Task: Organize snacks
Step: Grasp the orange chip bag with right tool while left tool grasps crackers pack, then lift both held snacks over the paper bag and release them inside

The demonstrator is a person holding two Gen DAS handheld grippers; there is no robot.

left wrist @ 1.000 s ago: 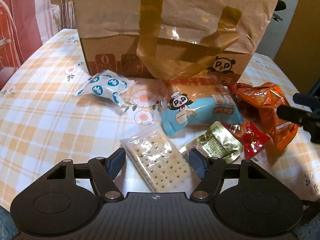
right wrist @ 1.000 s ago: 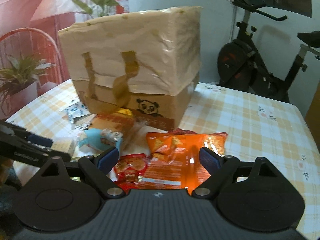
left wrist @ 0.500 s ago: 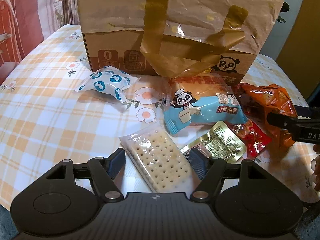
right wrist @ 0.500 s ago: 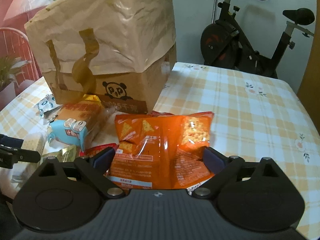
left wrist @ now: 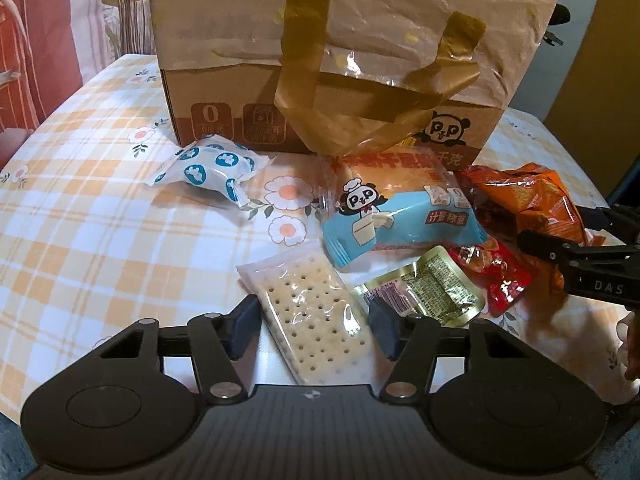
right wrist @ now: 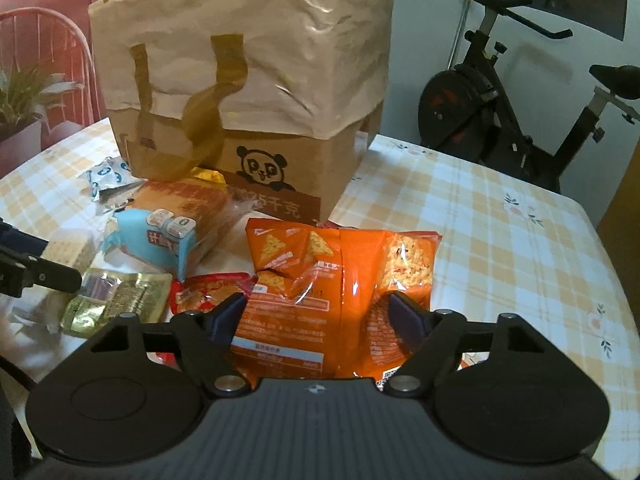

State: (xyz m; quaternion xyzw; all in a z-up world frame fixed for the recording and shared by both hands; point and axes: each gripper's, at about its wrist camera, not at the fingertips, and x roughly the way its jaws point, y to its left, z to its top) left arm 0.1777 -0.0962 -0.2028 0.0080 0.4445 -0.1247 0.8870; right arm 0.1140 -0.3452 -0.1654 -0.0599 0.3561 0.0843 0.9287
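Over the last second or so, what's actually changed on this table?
Both grippers narrowed around packets. The left gripper is closing on the cracker packet. The right gripper dropped closer to the orange chip bag and is closing on it. Neither is lifted yet. The other snacks and the paper bag stayed put.

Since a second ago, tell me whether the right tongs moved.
Yes. The right tongs have closed in around the orange chip bag, nearer the paper bag; they are closing.
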